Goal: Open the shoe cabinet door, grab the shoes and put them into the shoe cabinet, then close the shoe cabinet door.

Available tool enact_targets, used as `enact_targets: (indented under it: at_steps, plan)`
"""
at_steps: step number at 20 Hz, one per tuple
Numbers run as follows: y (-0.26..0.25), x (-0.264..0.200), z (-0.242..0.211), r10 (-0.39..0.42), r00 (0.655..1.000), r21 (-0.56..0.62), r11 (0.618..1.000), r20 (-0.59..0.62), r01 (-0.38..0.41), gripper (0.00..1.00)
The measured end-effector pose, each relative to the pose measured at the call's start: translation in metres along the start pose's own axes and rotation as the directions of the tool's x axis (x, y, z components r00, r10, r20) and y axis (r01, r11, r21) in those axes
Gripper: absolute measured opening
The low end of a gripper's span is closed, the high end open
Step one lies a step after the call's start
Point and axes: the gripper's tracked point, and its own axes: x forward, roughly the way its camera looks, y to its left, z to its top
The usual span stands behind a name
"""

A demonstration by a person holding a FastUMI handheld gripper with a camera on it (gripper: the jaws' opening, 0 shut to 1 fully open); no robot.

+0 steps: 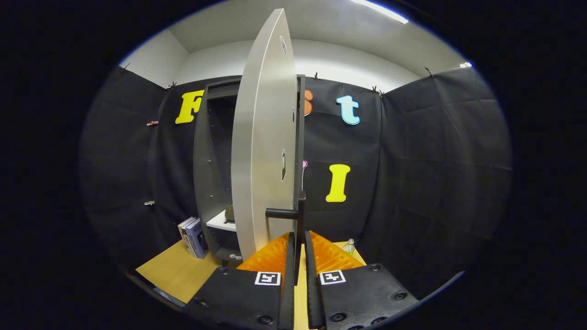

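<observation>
A booth hung with black cloth closes the scene, with a pale ceiling above and a wooden tabletop (176, 270) at the near bottom. On that table, toward the far side, stands the tall grey shoe cabinet (208, 160), its inside shelves showing on the left. Its pale door (263, 137) stands swung out toward the camera, nearly edge-on, rising from the table almost to the ceiling. Low on the door's near edge sits a dark bar handle (293, 213).

The gripper (299, 245) points straight ahead and level, fingers upright side by side, drawn together on the vertical part of the handle, which runs down between them. Both appear to press on it.

Inside the cabinet, on a white shelf (220, 222) low on the left, a small brown thing (229, 213) rests, possibly a shoe, though it is too small to be sure. Left of the cabinet a few books (192, 237) lean upright. To the right, beyond the fingers, stands a small bottle (349, 246).

The step in hand seems to be a door swing, whether opening or closing cannot be told. The next move calls for following the door's arc about its hinge while keeping the grip square on the handle.
</observation>
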Motion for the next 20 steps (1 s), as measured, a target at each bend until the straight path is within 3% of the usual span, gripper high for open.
enact_targets:
  at_steps: [13, 15, 16, 19, 20]
  plan:
    - [-0.034, -0.015, -0.006, -0.043, 0.999, 0.042, 0.998, -0.013, 0.044, 0.18]
    - [-0.031, -0.029, -0.015, -0.058, 0.998, 0.007, 0.998, -0.031, 0.058, 0.22]
    - [-0.027, -0.04, -0.017, -0.066, 0.997, -0.007, 0.998, -0.035, 0.066, 0.31]
    - [0.0, -0.064, -0.033, -0.044, 0.998, -0.025, 0.999, -0.044, 0.043, 0.44]
    - [0.015, -0.068, -0.044, -0.016, 0.998, -0.034, 0.999, -0.066, 0.014, 0.56]
